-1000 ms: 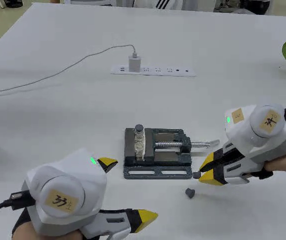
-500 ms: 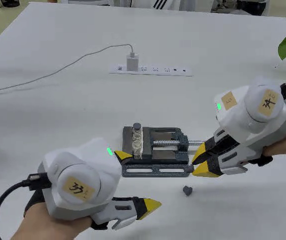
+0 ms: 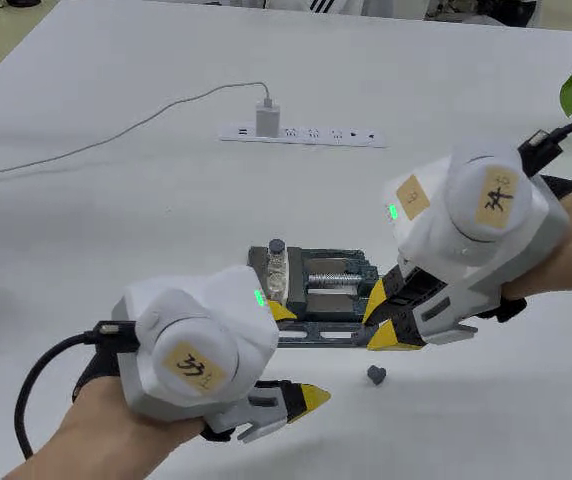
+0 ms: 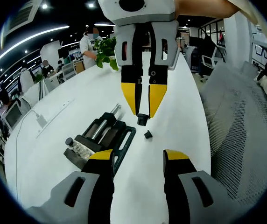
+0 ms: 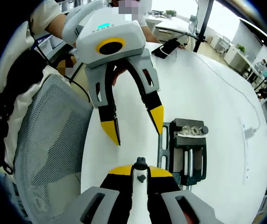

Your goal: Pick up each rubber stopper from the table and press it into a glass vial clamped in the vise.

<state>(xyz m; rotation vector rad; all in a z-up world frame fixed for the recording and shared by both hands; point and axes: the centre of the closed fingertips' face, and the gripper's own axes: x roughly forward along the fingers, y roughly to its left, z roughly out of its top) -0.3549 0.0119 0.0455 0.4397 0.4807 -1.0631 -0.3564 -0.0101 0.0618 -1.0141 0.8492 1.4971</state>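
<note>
Right gripper [image 4: 144,112] pinching a stopper [image 5: 141,164], left gripper [image 5: 138,132] wide and empty, so next, centre it over the clamped vial [image 3: 277,278] and press

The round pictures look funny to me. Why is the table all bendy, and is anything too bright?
Left gripper view: the fisheye lens curves the table, and ceiling lights glare. Right gripper view: same bulge, with the window washed out. Head view: straight lines, sharp vise, soft shadows.

Head view looks down, gripper views face each other, vise [image 3: 326,300] shared
</note>
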